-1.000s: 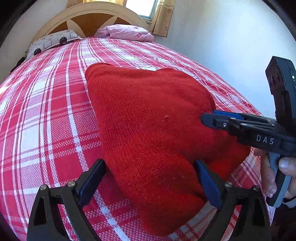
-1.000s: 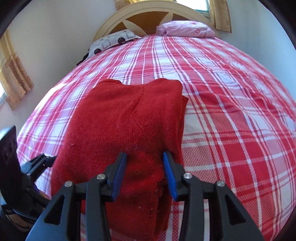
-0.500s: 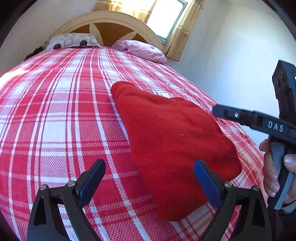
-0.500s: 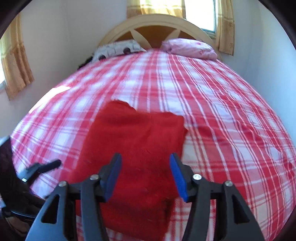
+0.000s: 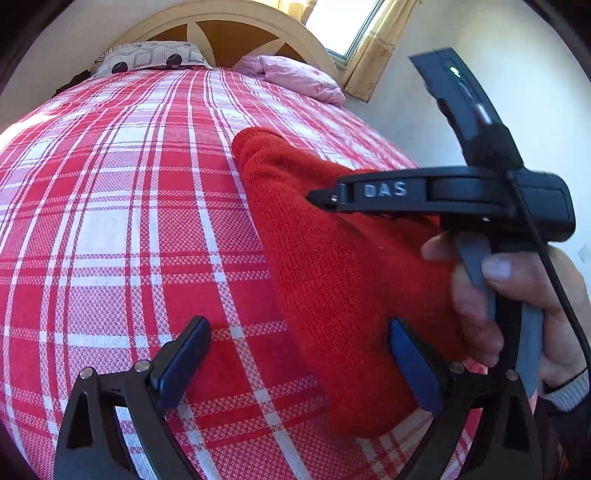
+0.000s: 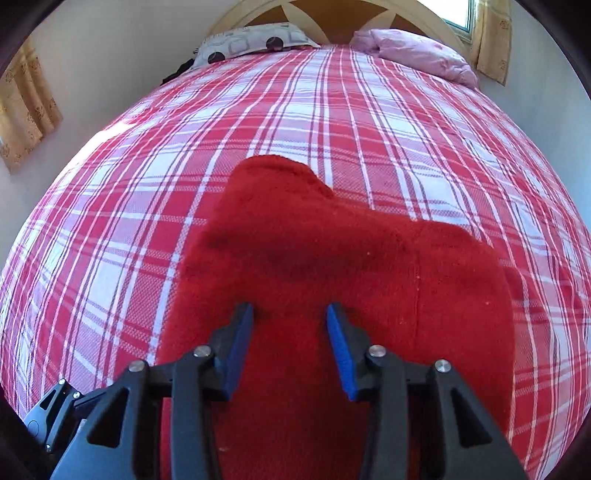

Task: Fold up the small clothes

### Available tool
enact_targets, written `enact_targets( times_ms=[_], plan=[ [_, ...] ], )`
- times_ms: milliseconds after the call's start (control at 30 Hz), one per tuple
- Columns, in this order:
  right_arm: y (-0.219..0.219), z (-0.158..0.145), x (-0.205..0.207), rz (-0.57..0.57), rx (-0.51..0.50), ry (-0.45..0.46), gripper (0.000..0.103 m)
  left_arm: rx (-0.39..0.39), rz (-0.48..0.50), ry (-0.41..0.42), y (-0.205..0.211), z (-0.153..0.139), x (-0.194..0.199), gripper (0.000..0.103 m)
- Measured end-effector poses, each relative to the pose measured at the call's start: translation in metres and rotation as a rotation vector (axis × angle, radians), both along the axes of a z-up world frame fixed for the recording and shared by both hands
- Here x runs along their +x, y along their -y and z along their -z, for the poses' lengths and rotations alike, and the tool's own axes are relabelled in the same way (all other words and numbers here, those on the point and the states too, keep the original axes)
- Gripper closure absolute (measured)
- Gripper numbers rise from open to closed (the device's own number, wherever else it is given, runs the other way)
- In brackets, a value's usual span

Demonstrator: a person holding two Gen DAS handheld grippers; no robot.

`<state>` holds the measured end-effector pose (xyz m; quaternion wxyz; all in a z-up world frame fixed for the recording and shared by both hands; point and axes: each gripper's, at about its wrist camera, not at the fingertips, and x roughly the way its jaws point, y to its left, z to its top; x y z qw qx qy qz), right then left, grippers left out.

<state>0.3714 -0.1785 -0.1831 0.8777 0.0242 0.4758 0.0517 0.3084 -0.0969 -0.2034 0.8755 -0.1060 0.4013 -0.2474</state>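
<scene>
A folded red knit garment (image 5: 332, 277) lies flat on the plaid bedspread (image 5: 129, 221). My left gripper (image 5: 295, 354) is open wide. Its right finger hangs over the garment's near end and its left finger over bare bedspread. My right gripper (image 6: 290, 332) hovers over the garment (image 6: 332, 258) near its front middle. Its jaws are closing, and only flat cloth shows under the gap, none of it pinched. In the left wrist view the right gripper (image 5: 321, 195) reaches in from the right over the garment, held by a hand (image 5: 498, 295).
Two pillows, a patterned one (image 6: 251, 40) and a pink one (image 6: 417, 51), lie by the headboard (image 5: 221, 26) at the far end. A white wall (image 5: 517, 92) runs close along the right side. The bedspread's left part (image 6: 110, 221) is bare. The left gripper's body (image 6: 51, 413) shows at lower left.
The right gripper let go of the garment's near edge, widened, then moved in over the cloth and narrowed. The left gripper swung left, so the garment sits by its right finger.
</scene>
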Motion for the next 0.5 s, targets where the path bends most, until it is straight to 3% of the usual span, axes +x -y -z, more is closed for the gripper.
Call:
enact_targets(
  times_ms=[167, 267, 400, 500],
  plan=[
    [0.014, -0.029, -0.049, -0.012, 0.045, 0.114, 0.057, -0.065, -0.083, 0.069, -0.019, -0.010, -0.006, 0.006],
    [0.025, -0.035, -0.088, -0.025, 0.057, 0.151, 0.057, -0.066, -0.102, 0.063, -0.021, -0.009, -0.006, 0.006],
    [0.027, -0.001, -0.112, -0.036, -0.029, 0.090, 0.057, -0.024, -0.092, 0.047, -0.015, -0.007, -0.003, 0.006],
    [0.025, 0.000, -0.118, -0.047, -0.042, 0.145, 0.057, 0.004, -0.097, 0.069, -0.011, -0.014, -0.005, 0.006]
  ],
)
